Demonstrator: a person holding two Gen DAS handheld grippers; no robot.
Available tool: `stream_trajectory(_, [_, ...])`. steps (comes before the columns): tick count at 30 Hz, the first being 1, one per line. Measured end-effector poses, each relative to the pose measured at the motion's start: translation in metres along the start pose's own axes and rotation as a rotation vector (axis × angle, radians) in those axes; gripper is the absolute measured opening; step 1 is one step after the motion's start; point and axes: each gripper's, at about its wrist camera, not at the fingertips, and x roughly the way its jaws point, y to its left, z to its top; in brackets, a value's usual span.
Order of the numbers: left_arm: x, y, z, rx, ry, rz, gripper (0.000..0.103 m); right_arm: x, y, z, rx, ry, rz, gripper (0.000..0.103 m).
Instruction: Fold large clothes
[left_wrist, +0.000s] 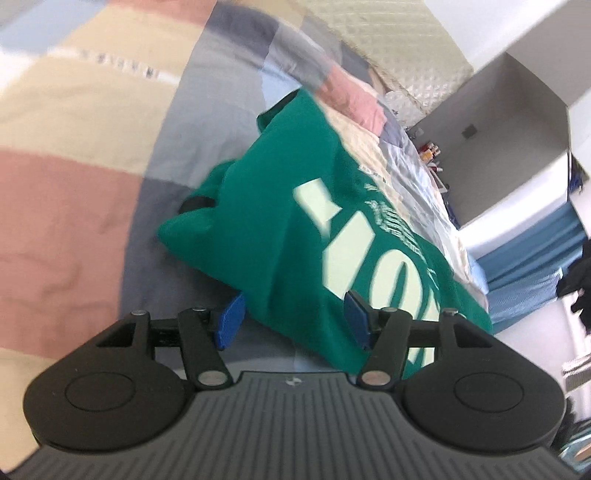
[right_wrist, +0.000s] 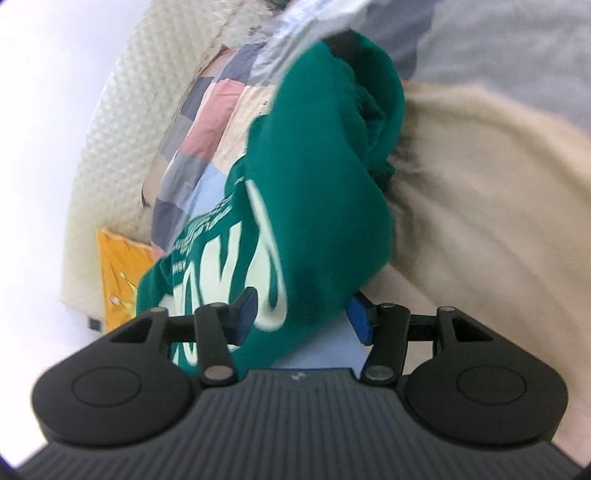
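A green sweatshirt with large pale lettering lies bunched and partly folded on a patchwork bedspread. My left gripper hovers over its near edge. Its blue pads stand wide apart and press on nothing, so it is open. In the right wrist view the same sweatshirt rises in a thick fold. My right gripper is open too, with the cloth's lower end lying loosely between its blue pads. A small dark shape shows under a fold; I cannot tell what it is.
A cream quilted headboard runs along the bed's far side. An orange cushion leans there. Past the bed are a white wall recess with small items and blue fabric. Beige bedspread spreads to the right.
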Motion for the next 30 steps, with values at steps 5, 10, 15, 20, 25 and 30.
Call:
stream_trajectory(5, [-0.058, -0.029, -0.004, 0.08, -0.046, 0.013, 0.065, -0.023, 0.021, -0.005, -0.079, -0.016, 0.018, 0.055])
stream_trajectory(10, [-0.119, -0.066, -0.018, 0.184, -0.105, 0.034, 0.065, -0.064, 0.039, -0.041, -0.204, -0.063, 0.049, 0.056])
stream_trajectory(15, [-0.177, -0.102, -0.04, 0.304, -0.168, 0.066, 0.065, -0.106, 0.065, -0.067, -0.376, -0.141, 0.046, 0.056])
stream_trajectory(20, [-0.22, -0.13, -0.069, 0.415, -0.229, 0.084, 0.065, -0.148, 0.09, -0.091, -0.533, -0.21, 0.047, 0.056])
stream_trajectory(25, [-0.252, -0.146, -0.103, 0.481, -0.281, 0.074, 0.065, -0.179, 0.101, -0.117, -0.639, -0.265, 0.048, 0.056])
stream_trajectory(30, [-0.275, -0.157, -0.135, 0.553, -0.323, 0.071, 0.065, -0.202, 0.1, -0.143, -0.717, -0.306, 0.048, 0.056])
